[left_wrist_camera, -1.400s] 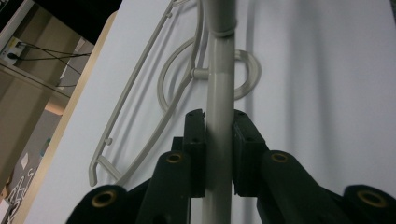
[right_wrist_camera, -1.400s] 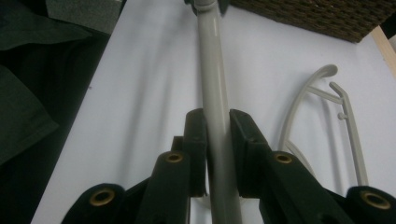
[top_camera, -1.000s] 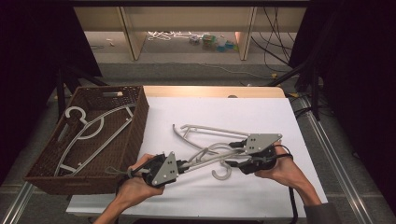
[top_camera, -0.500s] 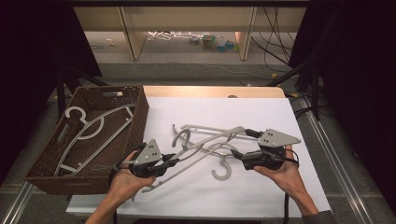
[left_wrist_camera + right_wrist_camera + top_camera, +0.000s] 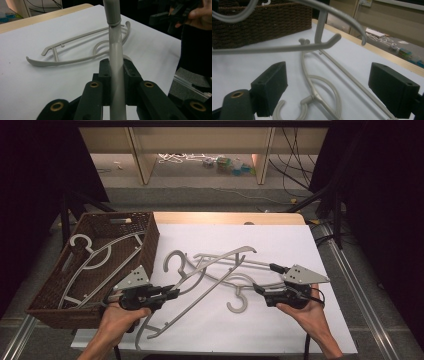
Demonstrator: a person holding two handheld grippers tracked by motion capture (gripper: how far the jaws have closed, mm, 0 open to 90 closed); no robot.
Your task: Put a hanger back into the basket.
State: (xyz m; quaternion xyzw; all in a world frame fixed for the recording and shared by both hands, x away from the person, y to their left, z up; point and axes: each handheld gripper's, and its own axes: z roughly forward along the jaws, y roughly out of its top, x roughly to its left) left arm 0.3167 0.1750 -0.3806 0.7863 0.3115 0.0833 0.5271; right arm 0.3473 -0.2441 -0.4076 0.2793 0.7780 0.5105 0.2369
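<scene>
My left gripper [image 5: 172,293] clamps the lifted grey hanger [image 5: 210,270] by its arm, long axis slanting up toward the wicker basket [image 5: 150,240] (just left). My right gripper [image 5: 257,288], jaws just opened and empty, sits nearer the hanger lying on the table [image 5: 240,302].

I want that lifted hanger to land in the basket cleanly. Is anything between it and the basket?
Nothing stands between: the left gripper is shut on the hanger, and the basket sits right beside it. One hanger already lies inside; another stays on the table.

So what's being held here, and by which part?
The left gripper clamps a grey hanger by one arm's bar; the right gripper is open, holding nothing.
</scene>
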